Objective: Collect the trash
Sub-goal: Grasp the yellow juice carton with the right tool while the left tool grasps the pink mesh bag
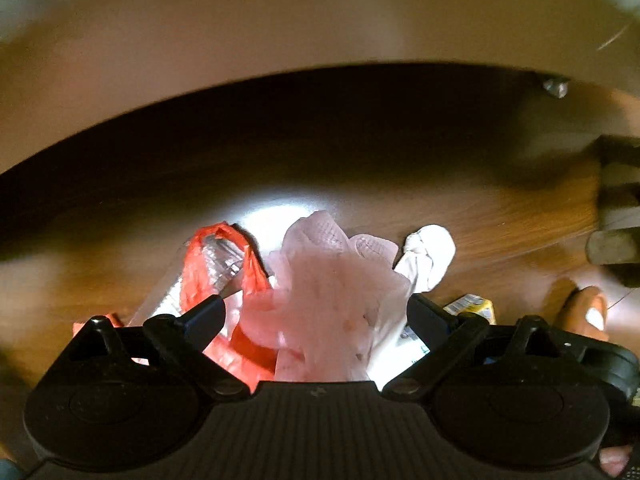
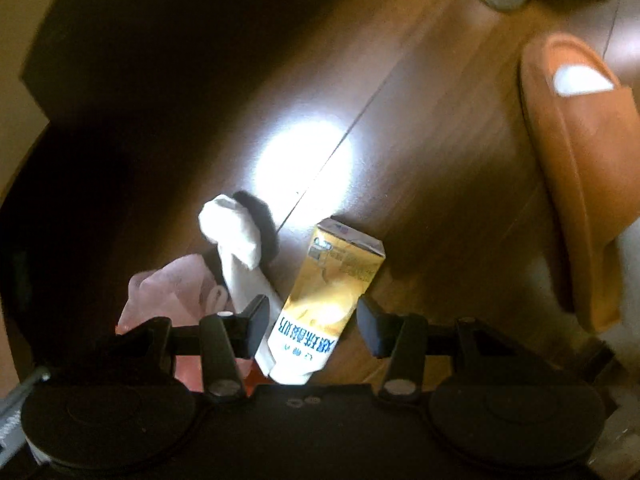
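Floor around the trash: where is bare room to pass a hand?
Bare floor lies between the carton and the slipper, and beyond the tissue. It is crowded where pink paper, red bag and tissue bunch together.

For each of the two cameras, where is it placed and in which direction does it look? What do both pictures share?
Left wrist: sits on the left gripper, looks down at the wooden floor, over a pink tissue and a red plastic bag; its open fingers show.
Right wrist: sits on the right gripper, looks steeply down at a yellow drink carton; its open fingers show.
Shared: white tissue wad, carton, pink tissue, orange slipper.
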